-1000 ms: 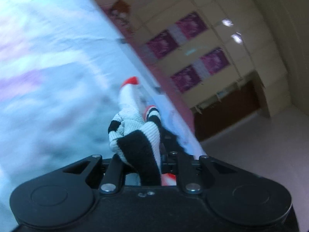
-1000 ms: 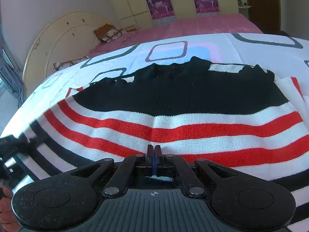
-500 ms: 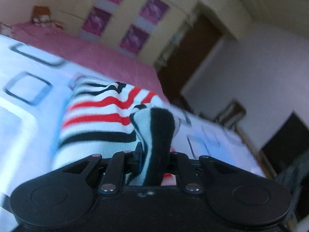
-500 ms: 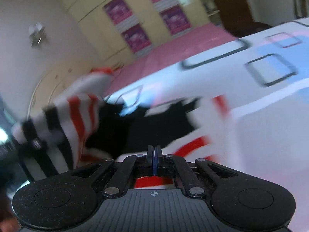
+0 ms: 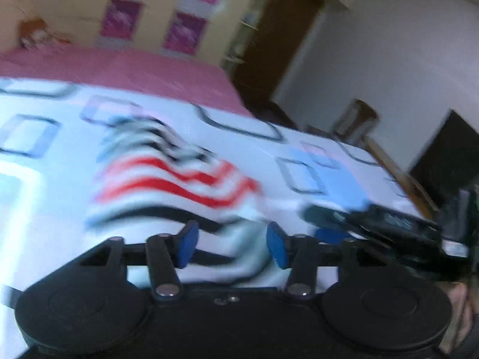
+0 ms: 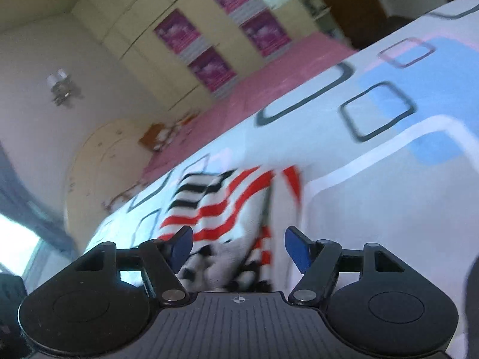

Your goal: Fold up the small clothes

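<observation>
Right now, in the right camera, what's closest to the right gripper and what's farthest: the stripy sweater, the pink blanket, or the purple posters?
1. Stripy sweater: just ahead of the right gripper, on the white cover.
2. Pink blanket: farther up the bed.
3. Purple posters: on the far cupboard doors.

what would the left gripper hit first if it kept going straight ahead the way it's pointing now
Most likely the striped sweater: it lies on the bed cover directly ahead of the open left gripper. The picture is blurred, so depth is uncertain.

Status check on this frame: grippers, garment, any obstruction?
Left gripper open, right gripper open. Striped sweater lies bunched on the patterned bedspread, not gripped. Nothing in the way; frames blurred.
</observation>
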`<state>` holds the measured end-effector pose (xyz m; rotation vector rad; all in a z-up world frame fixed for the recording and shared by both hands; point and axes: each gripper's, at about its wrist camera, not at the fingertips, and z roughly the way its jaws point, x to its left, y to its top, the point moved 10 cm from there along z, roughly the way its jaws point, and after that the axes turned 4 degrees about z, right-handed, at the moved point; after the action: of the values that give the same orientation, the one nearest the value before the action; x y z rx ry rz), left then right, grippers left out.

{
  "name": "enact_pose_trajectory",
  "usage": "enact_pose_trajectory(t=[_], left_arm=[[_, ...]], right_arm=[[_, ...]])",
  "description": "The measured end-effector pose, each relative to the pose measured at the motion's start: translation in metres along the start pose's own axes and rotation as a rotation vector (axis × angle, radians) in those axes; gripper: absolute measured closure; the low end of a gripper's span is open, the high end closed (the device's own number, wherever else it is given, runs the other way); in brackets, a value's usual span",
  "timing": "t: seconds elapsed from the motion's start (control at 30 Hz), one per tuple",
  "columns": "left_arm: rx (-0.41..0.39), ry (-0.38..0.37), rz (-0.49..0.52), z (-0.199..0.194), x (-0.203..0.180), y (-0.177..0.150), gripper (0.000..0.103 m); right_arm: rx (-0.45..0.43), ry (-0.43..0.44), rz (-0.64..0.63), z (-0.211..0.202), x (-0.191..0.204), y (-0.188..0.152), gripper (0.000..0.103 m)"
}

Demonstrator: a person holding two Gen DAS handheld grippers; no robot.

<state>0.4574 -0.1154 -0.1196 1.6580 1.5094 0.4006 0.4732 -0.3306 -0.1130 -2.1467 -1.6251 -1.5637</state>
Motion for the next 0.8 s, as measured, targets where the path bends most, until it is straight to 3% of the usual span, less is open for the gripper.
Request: enact_pose_trajectory(t=[0.07,0.2,0.33,0.37,0.4,0.43,0.6,0.8], left_arm=[[0.020,0.076,-0.014,0.002,0.033,0.006,0.065],[0.088,0.118,-0.010,0.020,0.060,0.013,0.065],[0.132,0.091,0.011,0.033,0.068,-0.004,0.060],[0.130,0.090,0.022,0.028,0.069,-0.007,0.060],[0.130,0.085,0.029,0.026,0.068,-0.008,0.060],[0.132,0.076,0.035,0.025,0.069,-0.009,0.060],[0.142,0.039,0.060,0.028,0.072,-0.009,0.060],[0.156,-0.003,0.083,0.026,0.078,-0.012,0.060]], right_arm=[[0.039,0.001,0.017,0.011,0.004,-0.007,0.036],[0.118,-0.039,0.010,0.027,0.007,-0.021,0.036],[0.164,-0.103,-0.004,0.035,0.006,-0.037,0.036],[0.164,-0.137,-0.015,0.037,0.002,-0.041,0.049],[0.169,-0.164,-0.007,0.038,-0.003,-0.046,0.070],[0.174,-0.177,0.014,0.038,-0.007,-0.050,0.074],[0.145,-0.214,0.032,0.033,-0.008,-0.064,0.085],[0.154,-0.242,0.046,0.024,-0.007,-0.083,0.088]])
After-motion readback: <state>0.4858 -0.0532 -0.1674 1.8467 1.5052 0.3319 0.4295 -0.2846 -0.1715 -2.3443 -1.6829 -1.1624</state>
